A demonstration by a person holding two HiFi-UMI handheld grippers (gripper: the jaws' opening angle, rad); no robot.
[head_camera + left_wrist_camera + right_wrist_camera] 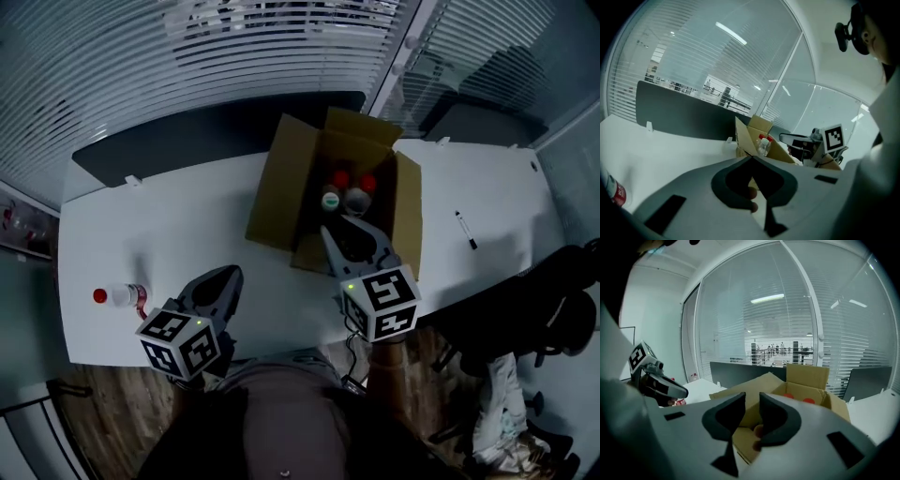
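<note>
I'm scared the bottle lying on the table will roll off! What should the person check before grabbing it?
1. Fingers of left gripper apart: not ok, tips meet, nothing between.
2. Free right gripper: ok, fingers apart and empty, by the cardboard box.
3. Way to the lying bottle clear: ok, bare table between it and the left gripper.
4. Box open: ok, flaps out, bottles inside.
5. Room left in box: cannot tell.
</note>
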